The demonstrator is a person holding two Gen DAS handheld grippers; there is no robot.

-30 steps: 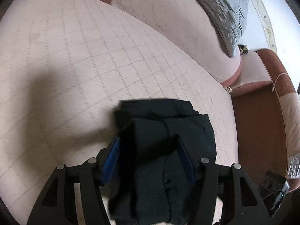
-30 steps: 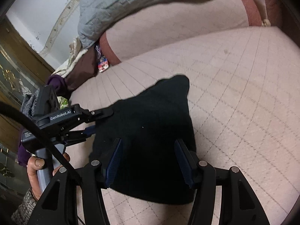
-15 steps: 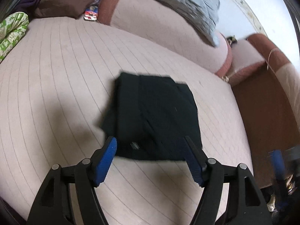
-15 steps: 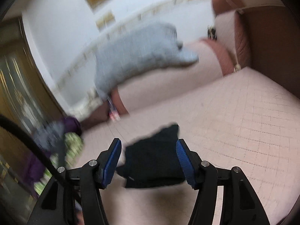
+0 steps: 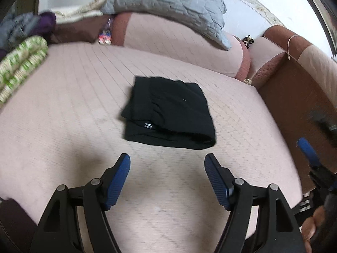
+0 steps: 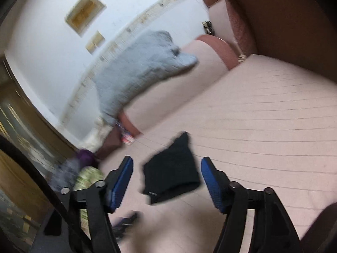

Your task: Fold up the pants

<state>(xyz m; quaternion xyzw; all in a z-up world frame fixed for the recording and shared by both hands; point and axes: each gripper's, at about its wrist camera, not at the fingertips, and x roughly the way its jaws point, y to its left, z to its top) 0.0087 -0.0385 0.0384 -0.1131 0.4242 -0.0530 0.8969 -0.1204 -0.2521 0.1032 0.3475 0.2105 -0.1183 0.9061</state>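
The black pants (image 5: 168, 113) lie folded into a compact rectangle in the middle of the pink quilted cushion (image 5: 69, 105). In the left wrist view my left gripper (image 5: 167, 164) hovers on the near side of the bundle, apart from it, jaws opening with nothing between them. The right wrist view, blurred, shows the same black pants (image 6: 170, 172) farther off, beyond my right gripper (image 6: 166, 166). Its jaws are opening too and grip nothing. A blue pad of the right gripper (image 5: 307, 152) and a person's hand (image 5: 311, 227) show at the right edge of the left wrist view.
A grey quilted pillow (image 5: 168, 4) rests on the pink backrest (image 5: 179, 42). A green-patterned bundle (image 5: 21, 63) and a pile of dark clothes (image 5: 31, 27) sit at the left. A brown armrest (image 5: 294, 97) bounds the right side.
Both grippers let go of the folded pants, opened wider and pulled back and up. The bundle now lies alone, farther off in both views. The right view has swung up toward the wall.
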